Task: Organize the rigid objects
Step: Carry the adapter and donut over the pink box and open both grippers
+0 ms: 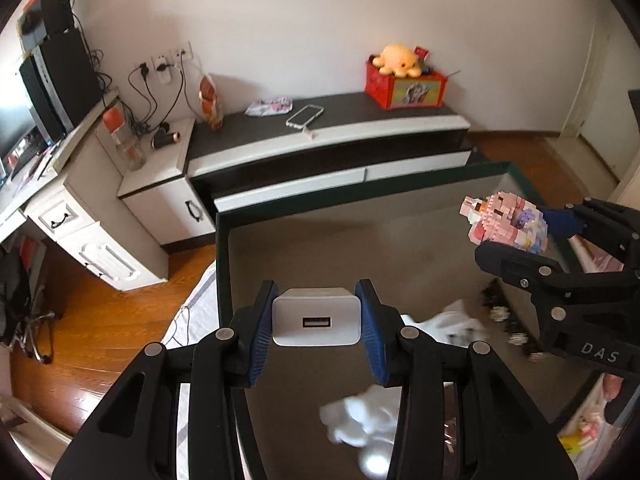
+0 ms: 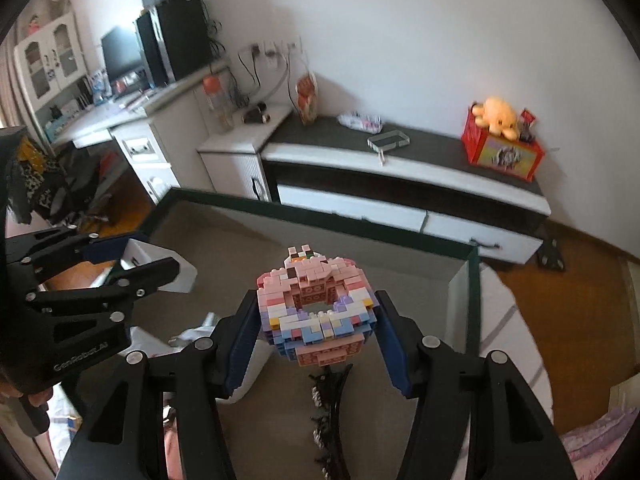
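Fingers of my left gripper clamp a white charger; my right gripper clamps a brick donut.
Charger's USB port faces my camera; both hang over the open box, socks below my fingers.

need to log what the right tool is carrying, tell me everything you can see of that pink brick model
The brick model is a ring-shaped build of small studded plastic bricks, doughnut-like with a hole through its middle. The top is mostly pink with a small figure of white, orange and brown bricks; lower bands are white, lilac, yellow and blue, on a pink base. It looks intact. The right tool clamps it between blue ribbed pads, held in the air above the grey bin, touching nothing else.
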Available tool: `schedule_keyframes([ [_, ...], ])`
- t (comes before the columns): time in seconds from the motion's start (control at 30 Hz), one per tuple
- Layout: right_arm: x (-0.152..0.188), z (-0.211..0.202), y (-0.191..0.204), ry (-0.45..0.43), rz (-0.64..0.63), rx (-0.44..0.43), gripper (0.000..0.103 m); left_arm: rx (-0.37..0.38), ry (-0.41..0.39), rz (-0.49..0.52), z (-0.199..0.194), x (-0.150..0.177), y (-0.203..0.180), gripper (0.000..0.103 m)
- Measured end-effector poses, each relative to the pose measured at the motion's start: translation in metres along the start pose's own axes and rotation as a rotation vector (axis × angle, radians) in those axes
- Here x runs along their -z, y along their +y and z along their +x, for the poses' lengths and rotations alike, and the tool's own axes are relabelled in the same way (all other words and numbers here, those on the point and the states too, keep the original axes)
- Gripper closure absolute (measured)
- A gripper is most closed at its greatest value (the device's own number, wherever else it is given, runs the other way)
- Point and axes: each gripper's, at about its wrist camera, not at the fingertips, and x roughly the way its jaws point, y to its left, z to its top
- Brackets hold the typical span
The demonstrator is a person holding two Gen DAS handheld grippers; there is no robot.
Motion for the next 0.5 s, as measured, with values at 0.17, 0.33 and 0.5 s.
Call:
schedule_keyframes([
  [0.17,-0.001,0.027,-0.007,0.097,-0.006,0.033,0.046,-0.011,0.012,0.011,0.009,-0.003,0.001,0.062],
  [0.33,-0.003,0.029,-0.011,0.12,0.03,-0.008,0.045,-0.004,0.006,0.001,0.003,-0.005,-0.001,0.043],
  [0.5,0.003,0.013,-0.01,0.081,0.052,-0.017,0.034,-0.014,-0.028,0.001,-0.018,0.001,-0.004,0.026],
])
